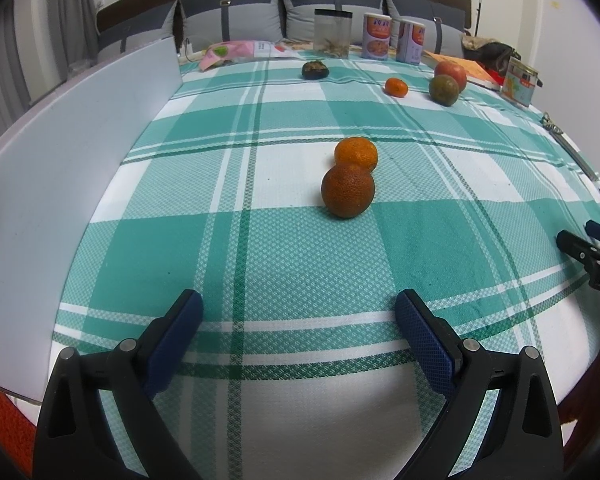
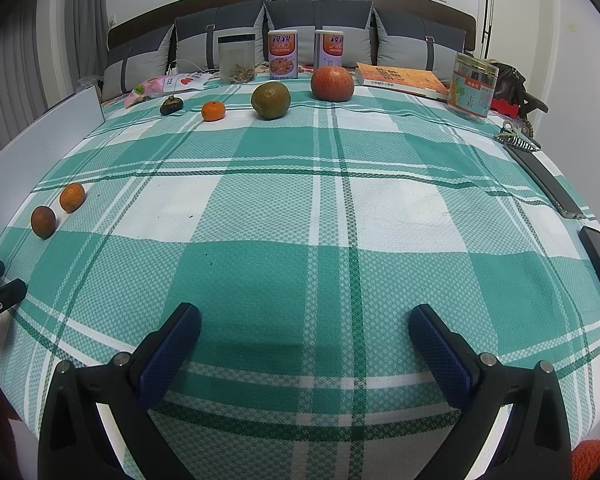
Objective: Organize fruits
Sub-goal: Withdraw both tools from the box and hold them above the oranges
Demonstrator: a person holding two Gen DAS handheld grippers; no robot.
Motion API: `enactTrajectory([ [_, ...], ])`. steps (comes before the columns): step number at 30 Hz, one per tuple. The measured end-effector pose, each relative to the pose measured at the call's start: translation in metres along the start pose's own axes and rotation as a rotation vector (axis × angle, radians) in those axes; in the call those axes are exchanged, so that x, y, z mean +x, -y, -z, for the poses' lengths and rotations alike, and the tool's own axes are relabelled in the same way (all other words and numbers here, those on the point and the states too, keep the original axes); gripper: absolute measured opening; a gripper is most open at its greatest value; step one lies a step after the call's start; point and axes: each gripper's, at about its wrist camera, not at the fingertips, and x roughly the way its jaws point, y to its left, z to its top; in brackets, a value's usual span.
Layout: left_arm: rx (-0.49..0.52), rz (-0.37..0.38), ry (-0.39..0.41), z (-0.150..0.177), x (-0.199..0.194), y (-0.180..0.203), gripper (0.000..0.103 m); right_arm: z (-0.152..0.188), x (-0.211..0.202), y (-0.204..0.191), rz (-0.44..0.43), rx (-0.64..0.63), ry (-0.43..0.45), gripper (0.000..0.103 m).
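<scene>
Left wrist view: the left gripper (image 1: 298, 312) hovered low over the green-and-white checked cloth (image 1: 260, 248) on the tabletop, jaws spread wide and empty. Straight ahead of it lay a dark orange mandarin (image 1: 347, 191), and a brighter mandarin (image 1: 356, 153) sat just behind, the two appearing to touch. A white board (image 1: 80, 152) stood upright along the left edge of the cloth.

Farther back a row of fruit ran across the cloth: a small dark fruit (image 1: 315, 69), a small orange one (image 1: 396, 87), a greenish-brown round fruit (image 1: 443, 90), and a red fruit (image 1: 451, 73) just behind that. Beyond them stood a clear jar (image 1: 333, 33) and two printed cans (image 1: 377, 36), with grey cushions (image 1: 236, 16) against the wall.

Right wrist view: the right gripper (image 2: 304, 326) was likewise held low near the front edge, jaws wide apart, nothing between them. The two mandarins showed far off to its left, slightly apart from this angle. An orange book (image 2: 400, 78) and a labelled jar (image 2: 473, 86) sat at the far right; a dark strip-like object (image 2: 544, 178) lay along the right edge.
</scene>
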Motion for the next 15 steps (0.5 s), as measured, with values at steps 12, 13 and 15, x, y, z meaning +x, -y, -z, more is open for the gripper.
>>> enactTrajectory([
  [12,-0.023,0.128,-0.054,-0.018,0.001,0.000,0.097,0.000,0.000,0.000,-0.001,0.000,0.000,0.103],
  [13,-0.022,0.136,-0.054,-0.022,0.002,0.001,0.096,0.000,0.000,0.000,-0.001,0.000,0.000,0.103],
  [15,-0.011,0.142,-0.052,-0.035,0.006,0.006,0.095,0.000,0.000,0.000,-0.001,0.000,0.000,0.103],
])
